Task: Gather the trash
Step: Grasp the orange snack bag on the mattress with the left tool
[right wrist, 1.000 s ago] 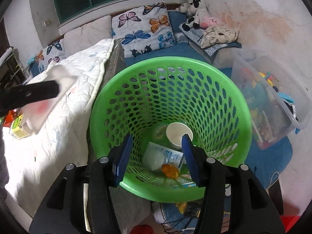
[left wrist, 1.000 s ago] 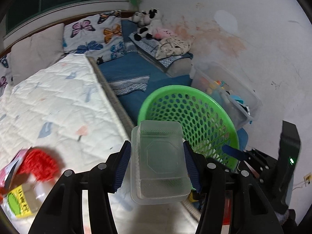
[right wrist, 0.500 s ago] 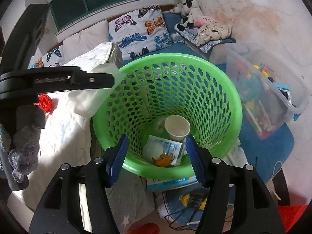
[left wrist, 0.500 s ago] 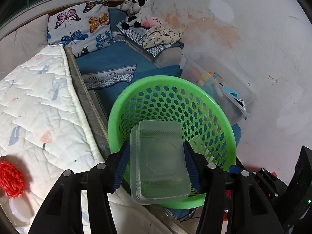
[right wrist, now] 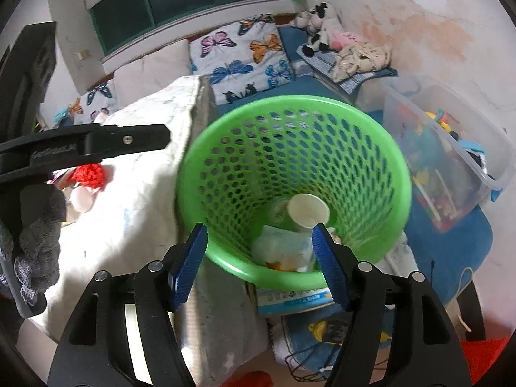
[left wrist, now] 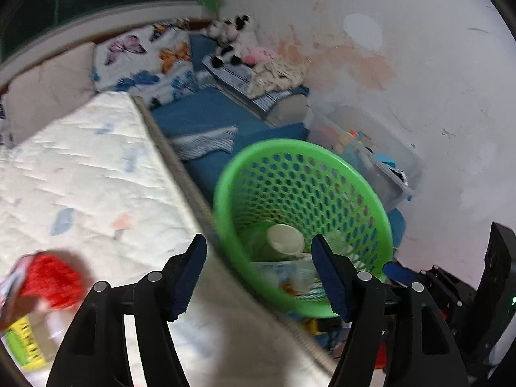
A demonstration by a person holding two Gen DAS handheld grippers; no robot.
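The green perforated basket stands on the floor beside the bed and holds a white paper cup, a light blue packet and other scraps. My left gripper hovers over the mattress edge and the basket's near rim. Its jaws are opening and nothing is between them. In the right wrist view the left gripper shows side-on at the left. My right gripper is above the basket's near rim, jaws opening and empty. The clear plastic container cannot be picked out in either view.
On the white quilted mattress lie a red knitted item, a yellow-green labelled bottle and a colourful packet. A clear toy bin stands right of the basket. A grey sleeve shows at the left.
The clear plastic container has left my left gripper, whose jaws have spread. That gripper swung over the basket and back toward the mattress. The right gripper's jaws have widened.
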